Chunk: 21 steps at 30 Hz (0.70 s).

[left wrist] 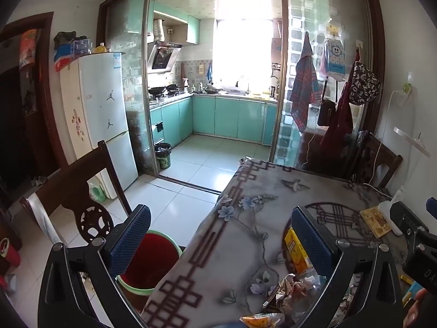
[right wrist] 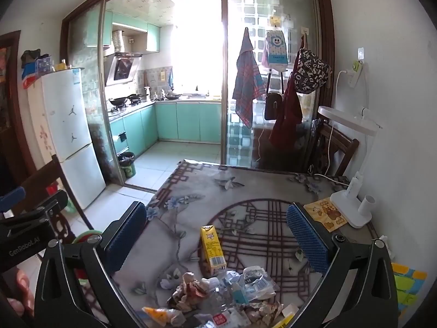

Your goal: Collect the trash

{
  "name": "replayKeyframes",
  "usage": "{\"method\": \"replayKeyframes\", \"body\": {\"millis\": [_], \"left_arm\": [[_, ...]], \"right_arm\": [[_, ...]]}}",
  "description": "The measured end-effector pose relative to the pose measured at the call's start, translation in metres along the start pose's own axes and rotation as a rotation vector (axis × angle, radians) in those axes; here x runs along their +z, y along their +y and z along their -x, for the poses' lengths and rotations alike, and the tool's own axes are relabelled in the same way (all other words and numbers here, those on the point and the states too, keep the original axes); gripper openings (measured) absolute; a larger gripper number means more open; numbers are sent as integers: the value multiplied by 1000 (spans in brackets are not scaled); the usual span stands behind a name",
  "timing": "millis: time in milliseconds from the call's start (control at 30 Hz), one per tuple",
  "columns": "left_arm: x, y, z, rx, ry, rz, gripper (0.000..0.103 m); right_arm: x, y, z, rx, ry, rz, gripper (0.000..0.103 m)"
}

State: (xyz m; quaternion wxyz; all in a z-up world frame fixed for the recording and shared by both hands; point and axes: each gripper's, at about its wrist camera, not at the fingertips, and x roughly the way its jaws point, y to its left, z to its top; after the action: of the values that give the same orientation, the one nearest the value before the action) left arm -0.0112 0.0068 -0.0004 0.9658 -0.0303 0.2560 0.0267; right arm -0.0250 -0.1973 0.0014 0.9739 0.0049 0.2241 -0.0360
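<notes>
A: Where was the trash (right wrist: 218, 298)?

B: Heaped on the counter (right wrist: 245, 188) near its front edge, crumpled wrappers and plastic, with a yellow carton (right wrist: 212, 247) standing upright just behind it.

A: And the jaws?

B: Both sets were spread wide and held nothing. The right gripper (right wrist: 217, 235) hung above the heap. The left gripper (left wrist: 221, 239) straddled the counter's left edge, one finger over a bin (left wrist: 153, 262) on the floor.

A: Anything else on the counter?

B: A white lamp (right wrist: 352, 205) at the right, touching a yellow card (right wrist: 325, 213).
</notes>
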Motion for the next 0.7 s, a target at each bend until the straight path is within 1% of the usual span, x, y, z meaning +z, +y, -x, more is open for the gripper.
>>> {"method": "replayKeyframes", "body": {"millis": [700], "left_arm": [[-4,2,-1,5,-1,3,103]], "right_arm": [[2,1,3,-3,-5,1,103]]}}
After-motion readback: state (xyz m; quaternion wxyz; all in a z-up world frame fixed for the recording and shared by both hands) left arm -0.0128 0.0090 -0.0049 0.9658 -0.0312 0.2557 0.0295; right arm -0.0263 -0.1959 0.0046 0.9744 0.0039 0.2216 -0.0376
